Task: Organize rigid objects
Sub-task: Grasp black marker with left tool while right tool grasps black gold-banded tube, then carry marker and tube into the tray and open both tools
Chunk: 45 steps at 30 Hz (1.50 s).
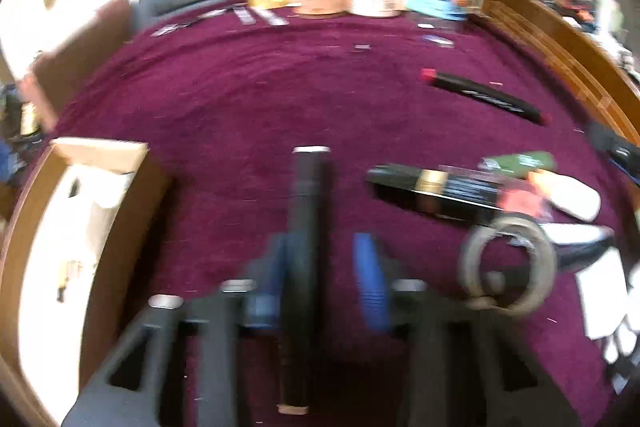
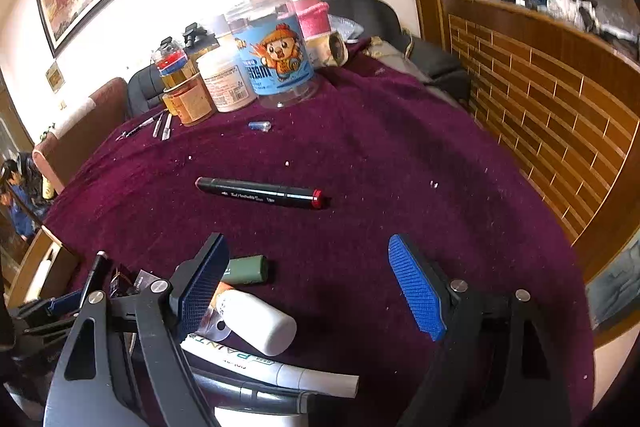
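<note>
My left gripper (image 1: 320, 279) holds a long black pen-like stick (image 1: 306, 251) between its blue pads; it leans against the left pad with a gap to the right pad, above the maroon cloth. It also shows in the right wrist view (image 2: 94, 277). A black marker with red ends (image 1: 486, 95) (image 2: 260, 191) lies on the cloth. My right gripper (image 2: 312, 287) is open and empty above the cloth. Below its left finger lie a white tube (image 2: 256, 323), a green lighter (image 2: 246, 269) and a white paint marker (image 2: 276, 371).
An open cardboard box (image 1: 72, 227) stands at the left. A black flat box (image 1: 448, 191) and a metal ring (image 1: 508, 267) lie at the right. Jars and bottles (image 2: 256, 59) crowd the far edge with small pens (image 2: 160, 125). A wooden panel (image 2: 540, 115) borders the right.
</note>
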Each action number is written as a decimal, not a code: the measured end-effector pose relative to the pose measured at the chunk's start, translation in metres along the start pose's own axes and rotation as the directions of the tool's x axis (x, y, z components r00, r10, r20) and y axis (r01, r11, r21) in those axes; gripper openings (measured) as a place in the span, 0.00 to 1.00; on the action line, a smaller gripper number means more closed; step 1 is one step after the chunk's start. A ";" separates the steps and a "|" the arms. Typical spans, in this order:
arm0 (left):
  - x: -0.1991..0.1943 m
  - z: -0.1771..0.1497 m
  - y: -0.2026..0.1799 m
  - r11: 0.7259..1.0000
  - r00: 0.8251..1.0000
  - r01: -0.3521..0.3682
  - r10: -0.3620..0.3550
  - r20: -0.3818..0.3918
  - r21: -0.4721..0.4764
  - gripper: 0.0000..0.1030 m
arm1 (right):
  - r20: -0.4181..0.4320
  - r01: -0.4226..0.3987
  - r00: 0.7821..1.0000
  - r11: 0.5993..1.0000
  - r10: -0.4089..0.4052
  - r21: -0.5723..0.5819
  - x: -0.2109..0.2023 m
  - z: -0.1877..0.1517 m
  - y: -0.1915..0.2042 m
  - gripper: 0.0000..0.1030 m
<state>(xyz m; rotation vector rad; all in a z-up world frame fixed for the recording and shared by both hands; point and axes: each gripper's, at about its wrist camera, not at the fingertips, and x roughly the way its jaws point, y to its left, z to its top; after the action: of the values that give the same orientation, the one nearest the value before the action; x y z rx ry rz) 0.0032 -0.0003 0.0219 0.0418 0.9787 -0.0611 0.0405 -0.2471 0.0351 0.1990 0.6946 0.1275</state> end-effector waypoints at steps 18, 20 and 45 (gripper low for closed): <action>-0.119 -0.049 0.147 0.939 0.938 0.315 -0.286 0.196 -0.137 0.11 | -0.228 -0.151 0.973 0.849 0.038 -0.506 0.021 -0.010 0.183 0.59; -0.121 -0.055 0.173 0.939 0.943 0.298 -0.262 0.204 -0.172 0.11 | -0.257 -0.149 0.966 0.819 0.002 -0.554 0.035 -0.015 0.196 0.50; -0.019 -0.017 0.301 0.932 0.991 0.135 -0.129 0.042 -0.335 0.11 | -0.491 -0.549 0.739 0.835 0.462 -0.041 0.036 -0.020 0.299 0.17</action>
<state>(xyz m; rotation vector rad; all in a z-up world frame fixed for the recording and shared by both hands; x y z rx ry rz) 0.0001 0.3014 0.0306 -0.3407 0.9604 -0.0165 0.0402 0.0538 0.0648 0.1774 1.0913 0.7923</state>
